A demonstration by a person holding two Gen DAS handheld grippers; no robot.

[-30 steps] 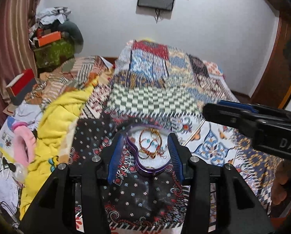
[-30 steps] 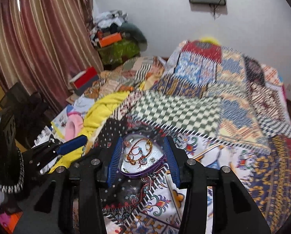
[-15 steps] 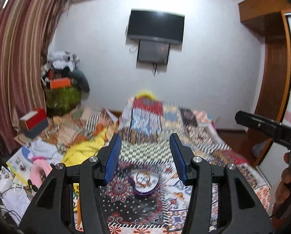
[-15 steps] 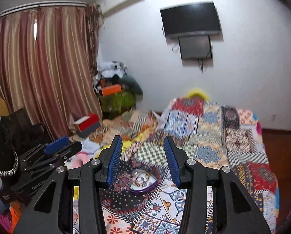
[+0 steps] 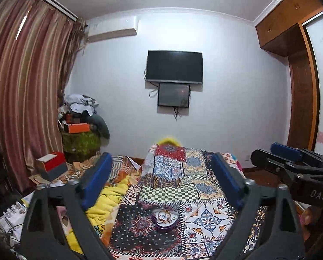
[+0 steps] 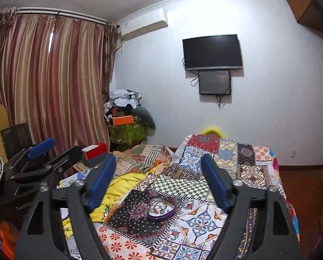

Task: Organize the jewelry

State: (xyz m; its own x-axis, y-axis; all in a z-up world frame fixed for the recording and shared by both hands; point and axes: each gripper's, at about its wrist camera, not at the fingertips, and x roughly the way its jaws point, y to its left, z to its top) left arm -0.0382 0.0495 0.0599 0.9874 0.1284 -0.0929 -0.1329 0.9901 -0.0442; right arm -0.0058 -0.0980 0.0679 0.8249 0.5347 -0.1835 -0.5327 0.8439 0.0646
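A purple heart-shaped jewelry box [image 5: 165, 220] [image 6: 160, 209] lies open on the patchwork bedspread, with gold bangles and small pieces inside. My left gripper [image 5: 161, 173] is held well above and back from it, open, with nothing between its blue pads. My right gripper [image 6: 159, 173] is also open and empty, raised at about the same distance. The right gripper [image 5: 291, 164] shows at the right edge of the left wrist view. At the left of the right wrist view the left gripper [image 6: 42, 153] juts in.
The bed [image 5: 196, 197] carries a crumpled yellow blanket [image 5: 109, 199] on its left side. Boxes, clothes and a red box [image 5: 52, 162] crowd the floor by the curtain [image 5: 25, 99]. A TV [image 5: 174, 67] hangs on the far wall. A wooden wardrobe [image 5: 302, 99] stands at the right.
Both grippers have pulled up and back from the jewelry box, which now looks small and far below. Their jaws have spread wider. The box has stayed in place.
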